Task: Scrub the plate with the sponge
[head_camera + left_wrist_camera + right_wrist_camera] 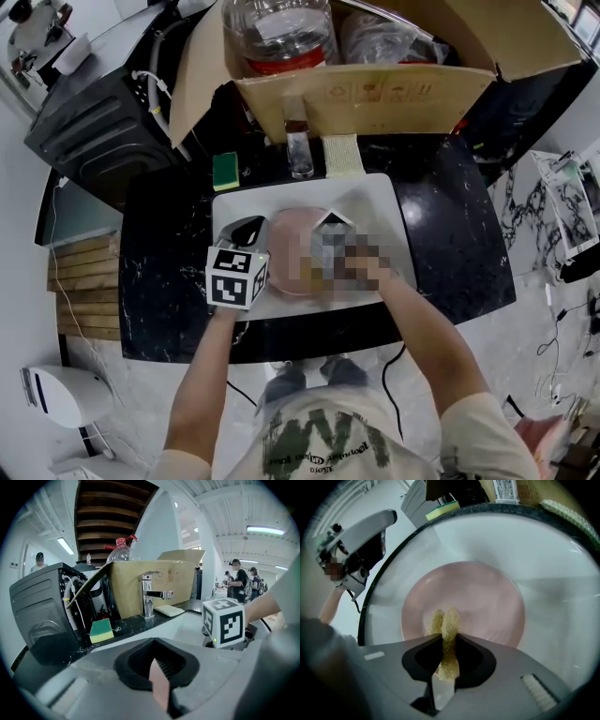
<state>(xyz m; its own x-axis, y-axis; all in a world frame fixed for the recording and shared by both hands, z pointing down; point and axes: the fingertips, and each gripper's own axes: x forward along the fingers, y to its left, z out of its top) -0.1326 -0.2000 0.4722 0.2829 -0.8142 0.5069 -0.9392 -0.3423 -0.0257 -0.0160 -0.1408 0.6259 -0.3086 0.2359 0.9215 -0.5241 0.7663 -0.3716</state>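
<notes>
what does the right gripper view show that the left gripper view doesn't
Only the right gripper view: the plate's pink face, with the right gripper shut on a yellow sponge over it. Only the left gripper view: the tap, cardboard box, bottle, people far off, and the left gripper shut on the plate's rim. Both: the white sink and the green sponge on the counter.

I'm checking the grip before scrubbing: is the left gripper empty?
No, the left gripper is shut on the rim of the pink plate, which shows between its jaws.
</notes>
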